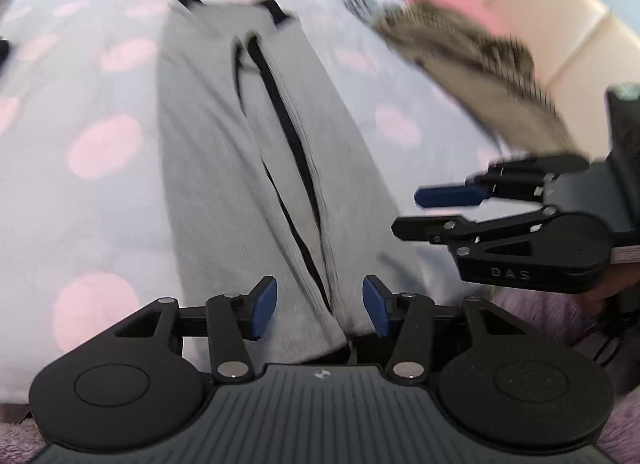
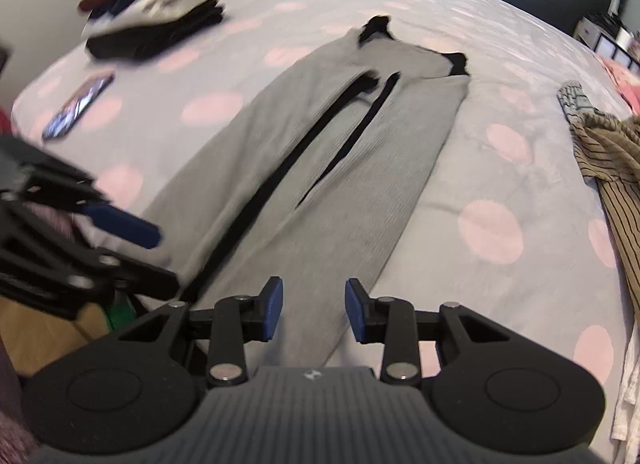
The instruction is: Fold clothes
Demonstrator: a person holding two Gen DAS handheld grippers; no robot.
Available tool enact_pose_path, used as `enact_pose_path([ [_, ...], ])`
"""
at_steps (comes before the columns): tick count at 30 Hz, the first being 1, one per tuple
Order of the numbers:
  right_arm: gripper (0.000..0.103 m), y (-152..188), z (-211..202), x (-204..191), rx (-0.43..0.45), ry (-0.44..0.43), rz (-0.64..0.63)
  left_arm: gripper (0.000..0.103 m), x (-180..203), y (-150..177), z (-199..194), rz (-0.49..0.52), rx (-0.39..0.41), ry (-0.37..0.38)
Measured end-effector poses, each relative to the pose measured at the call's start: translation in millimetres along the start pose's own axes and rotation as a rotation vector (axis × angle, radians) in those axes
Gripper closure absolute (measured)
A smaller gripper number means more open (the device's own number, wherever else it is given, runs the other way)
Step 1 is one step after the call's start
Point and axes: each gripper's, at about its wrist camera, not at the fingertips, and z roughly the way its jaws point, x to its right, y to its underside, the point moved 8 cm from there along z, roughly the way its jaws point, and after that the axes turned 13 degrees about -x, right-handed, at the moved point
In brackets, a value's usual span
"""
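- Our left claw (image 1: 319, 312) stands spread, its blue pads on either side of the near end of the grey garment (image 1: 248, 152) without pressing it; nothing is pinched.
- Our right claw (image 2: 314, 310) is also parted, hanging over the same near end with its pads clear of the cloth, empty.
- In the left wrist view the right claw sits at about 3 o'clock from ours, just beside the garment's edge.
- The grey garment lies flat on the bed (image 2: 520, 168), running from our claws toward 12 o'clock, with side panels folded in along black-trimmed edges and dark straps at the far end.
- We judge it a light, soft ribbed knit: it will drape and sag, so one pinch point would let the folded panels slide open.
- We would take hold at the two near corners, one claw each, pinching all layers together, then carry the end toward 12 o'clock.
- The knit looks grippy, not slippery, and not fragile.
- Farther out: a stack of folded clothes (image 2: 160, 12) at 10 o'clock, a striped garment (image 2: 612, 168) at 3 o'clock.
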Motion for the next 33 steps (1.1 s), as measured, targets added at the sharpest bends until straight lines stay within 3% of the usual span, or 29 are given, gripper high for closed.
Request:
enact_pose_path([
  [5, 0.066, -33, 4, 12, 0.046, -0.039, 0.110, 0.063, -45, -16, -10, -0.131, 0.059, -0.113],
  [8, 0.066, -54, 12, 15, 0.072, -0.091, 0.182, 0.065, -63, -21, -4, -0.196, 0.068, -0.131],
  [11, 0.067, -76, 23, 15, 0.089, -0.136, 0.232, 0.067, -69, -28, 3, -0.198, 0.075, -0.135],
  [15, 0.074, -103, 44, 15, 0.073, -0.163, 0.272, 0.077, -76, -40, 15, -0.172, 0.058, -0.188],
  [20, 0.073, -129, 70, 22, 0.033, -0.194, 0.343, 0.077, -81, -50, 18, -0.219, -0.001, -0.167],
  [24, 0.073, -145, 87, 24, 0.016, -0.208, 0.364, 0.078, -85, -63, 23, -0.204, -0.018, -0.189],
  [29, 0.073, -158, 107, 31, 0.001, -0.254, 0.424, 0.081, -91, -65, 38, -0.216, -0.058, -0.162],
  [30, 0.074, -161, 109, 32, 0.001, -0.258, 0.429, 0.081, -92, -66, 38, -0.214, -0.058, -0.158],
  [32, 0.092, -164, 110, 34, 0.006, -0.265, 0.444, 0.081, -93, -66, 38, -0.224, -0.058, -0.147],
  [33, 0.094, -164, 106, 35, 0.015, -0.268, 0.453, 0.081, -94, -66, 38, -0.230, -0.058, -0.141],
])
